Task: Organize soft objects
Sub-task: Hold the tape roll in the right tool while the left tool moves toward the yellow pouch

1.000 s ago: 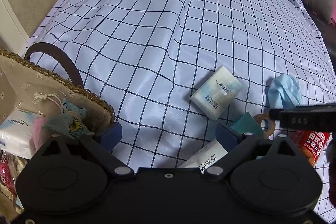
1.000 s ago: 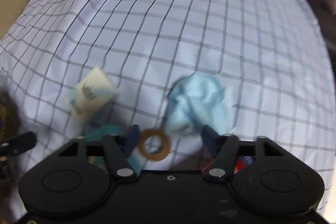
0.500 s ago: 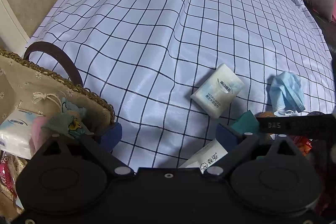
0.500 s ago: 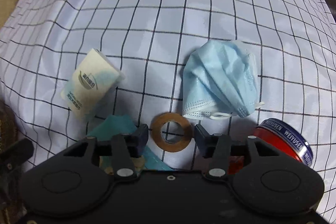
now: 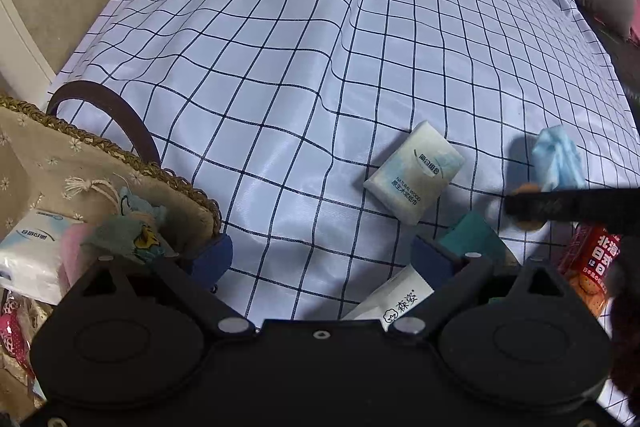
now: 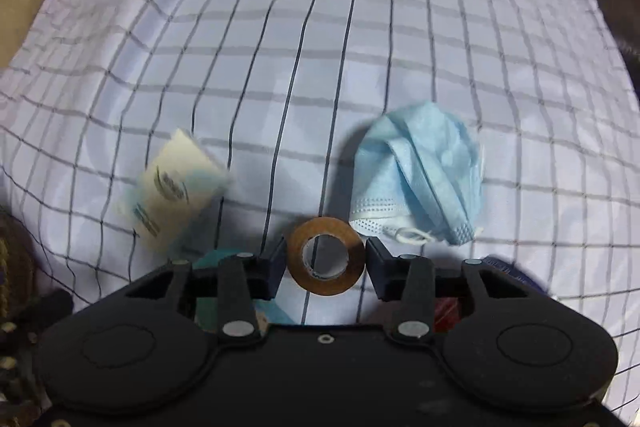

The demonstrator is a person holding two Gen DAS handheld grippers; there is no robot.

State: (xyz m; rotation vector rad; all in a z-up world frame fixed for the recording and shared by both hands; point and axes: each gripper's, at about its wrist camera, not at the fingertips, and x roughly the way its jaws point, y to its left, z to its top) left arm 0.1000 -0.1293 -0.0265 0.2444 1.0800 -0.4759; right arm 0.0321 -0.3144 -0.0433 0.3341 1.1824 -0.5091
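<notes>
A wide surface draped in a white cloth with a dark grid (image 5: 320, 75) fills both views; it looks like a bed or sofa, though which one cannot be told. At its near left edge stands a woven basket (image 5: 120, 163) with a brown handle, already holding a white tissue pack and small fabric items. The left gripper (image 5: 322, 253) hangs beside the basket rim, jaws wide apart over bare cloth and holding nothing.

Toward the near right edge lie the loose items. A wrapped tissue pack (image 5: 414, 173) rests flat on the cloth. Near it, further toward the right edge, sits a crumpled blue face mask (image 6: 420, 175). A teal cloth (image 5: 472, 235) lies just nearer, partly hidden by the left gripper.

Smallest is a brown tape roll (image 6: 326, 255), lying flat just beside the mask's ear loop. The right gripper (image 6: 326, 263) has just been closing, with the roll between its fingertips; the pads appear to meet its rim on both sides, though motion blur leaves firm contact uncertain.

Risks, as a judgement: the roll is rigid and round, so a light pinch on its rim could let it slip or spin free. The loop could also snag and drag the mask along.
</notes>
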